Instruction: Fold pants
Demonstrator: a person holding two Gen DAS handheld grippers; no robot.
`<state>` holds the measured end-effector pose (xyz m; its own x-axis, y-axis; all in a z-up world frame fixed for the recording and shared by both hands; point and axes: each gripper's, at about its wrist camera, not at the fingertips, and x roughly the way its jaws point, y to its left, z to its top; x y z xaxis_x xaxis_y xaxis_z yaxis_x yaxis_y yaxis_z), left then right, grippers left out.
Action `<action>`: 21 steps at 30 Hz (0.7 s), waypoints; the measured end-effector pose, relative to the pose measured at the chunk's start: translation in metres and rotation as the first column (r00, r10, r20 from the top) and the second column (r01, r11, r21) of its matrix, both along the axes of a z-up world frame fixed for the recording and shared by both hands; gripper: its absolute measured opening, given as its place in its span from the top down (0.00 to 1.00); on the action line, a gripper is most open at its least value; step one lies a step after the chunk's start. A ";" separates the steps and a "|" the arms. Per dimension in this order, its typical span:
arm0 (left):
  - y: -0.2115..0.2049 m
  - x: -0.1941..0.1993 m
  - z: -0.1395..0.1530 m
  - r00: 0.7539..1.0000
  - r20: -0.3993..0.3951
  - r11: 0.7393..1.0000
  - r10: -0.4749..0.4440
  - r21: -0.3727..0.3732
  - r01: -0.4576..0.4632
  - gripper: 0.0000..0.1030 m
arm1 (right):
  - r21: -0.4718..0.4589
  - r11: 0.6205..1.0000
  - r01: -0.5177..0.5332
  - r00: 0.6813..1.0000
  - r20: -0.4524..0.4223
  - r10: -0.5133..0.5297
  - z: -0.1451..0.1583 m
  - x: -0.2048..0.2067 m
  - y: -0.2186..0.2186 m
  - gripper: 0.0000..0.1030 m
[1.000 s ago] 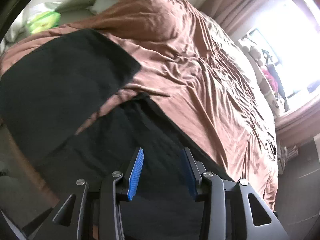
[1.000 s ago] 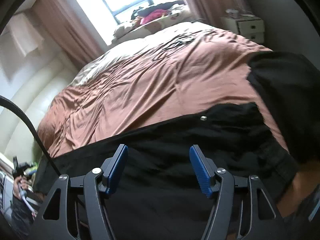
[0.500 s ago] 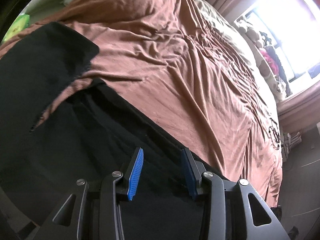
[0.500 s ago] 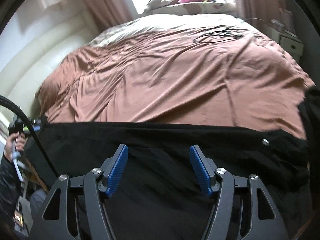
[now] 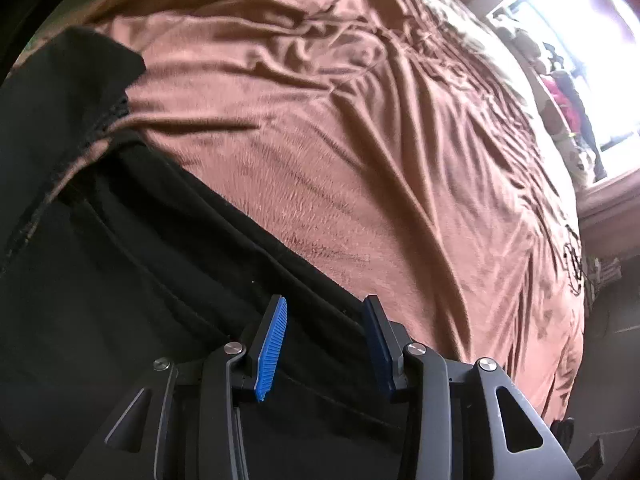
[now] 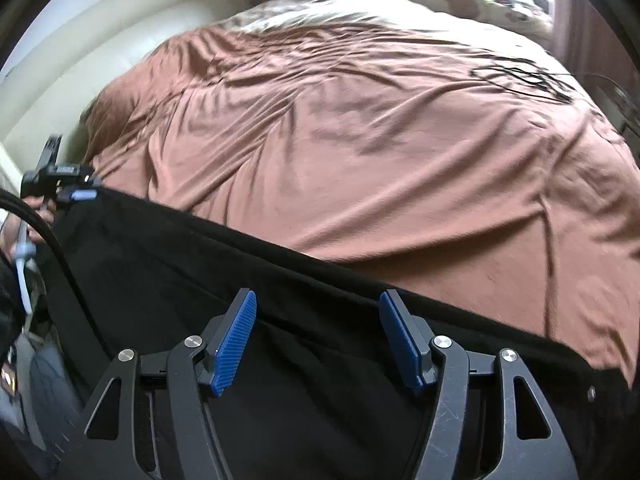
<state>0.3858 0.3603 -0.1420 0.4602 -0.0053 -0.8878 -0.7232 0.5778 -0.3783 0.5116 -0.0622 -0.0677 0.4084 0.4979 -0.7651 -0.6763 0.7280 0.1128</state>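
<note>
Left wrist: black pants point(image 5: 120, 280) spread on brown bedspread point(image 5: 380, 140).

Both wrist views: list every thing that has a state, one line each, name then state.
black pants: spread lengthwise along the near edge of the bed, not folded here
brown bedspread: wrinkled, covering the bed
left gripper: open, empty, over the pants
right gripper: open, empty, over the pants
black cable: loosely tangled on the far bedspread

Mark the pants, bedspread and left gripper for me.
pants point(image 6: 320, 360), right wrist view, flat black cloth between the open blue pads.
bedspread point(image 5: 360, 140), left wrist view, wrinkled brown middle.
left gripper point(image 5: 324, 344), left wrist view, gap between its open tips.
</note>
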 end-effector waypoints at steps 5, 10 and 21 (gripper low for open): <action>-0.001 0.010 -0.016 0.999 -0.048 0.999 0.014 -0.047 -0.016 0.59 | -0.059 0.993 -0.098 0.995 -0.027 0.096 -0.016 0.017 0.032 0.39; -0.002 0.016 -0.028 0.995 -0.099 0.994 0.034 -0.102 -0.044 0.59 | -0.105 0.980 -0.170 0.985 -0.039 0.166 -0.030 0.032 0.058 0.39; -0.004 0.031 -0.032 0.982 -0.189 0.994 0.026 -0.103 -0.046 0.59 | -0.120 0.947 -0.299 0.954 -0.068 0.293 -0.045 0.040 0.087 0.45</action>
